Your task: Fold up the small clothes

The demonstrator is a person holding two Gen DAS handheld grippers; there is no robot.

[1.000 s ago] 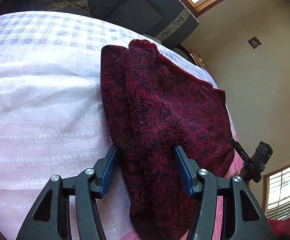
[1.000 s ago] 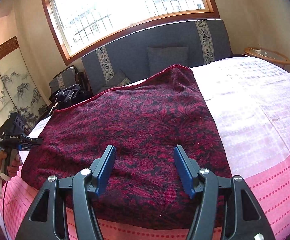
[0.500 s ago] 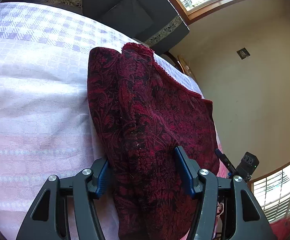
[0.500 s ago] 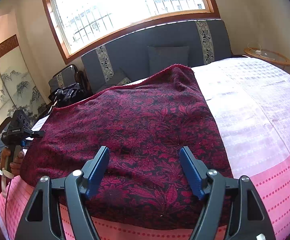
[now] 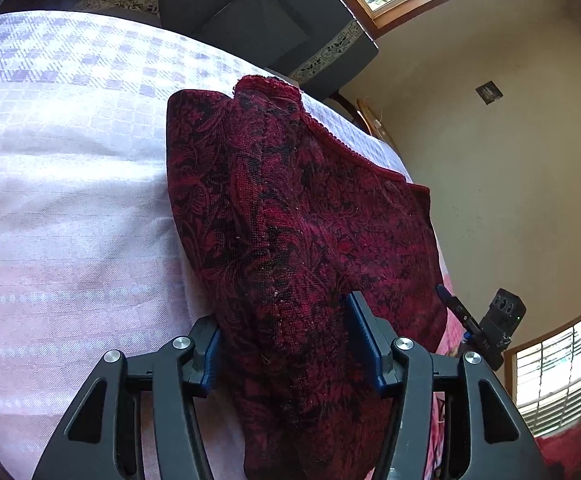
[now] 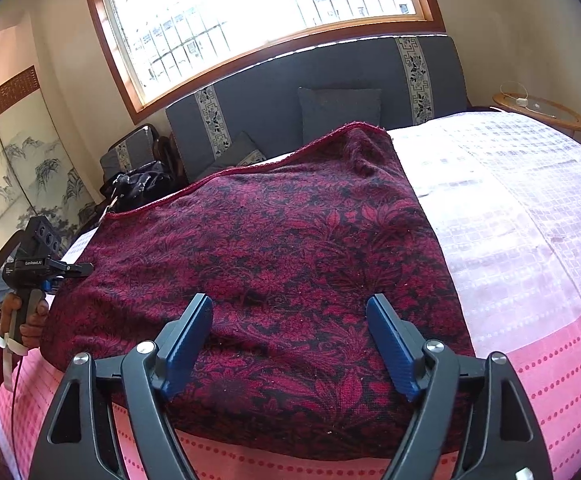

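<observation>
While a bunched fold of the dark red patterned garment [image 5: 290, 240] is seen between the blue pads of the left gripper [image 5: 286, 344], whether it is clamped cannot be told. The garment is spread on the pink and white bedspread [image 6: 530, 240]. The right gripper [image 6: 290, 340] is held over its near edge, jaws just opened wide, nothing gripped.

Garment [image 6: 274, 256]: dark red, black floral pattern, plain red trim along far edge. Bedspread [image 6: 522, 208]: white-lilac woven check; pink band with rows of red dots along near edge. Gripper pads [image 6: 390, 344]: blue, on black frames. Sofa [image 6: 274, 92]: grey-blue, pale patterned vertical strips. Window frame [image 6: 102, 56]: brown wood.
</observation>
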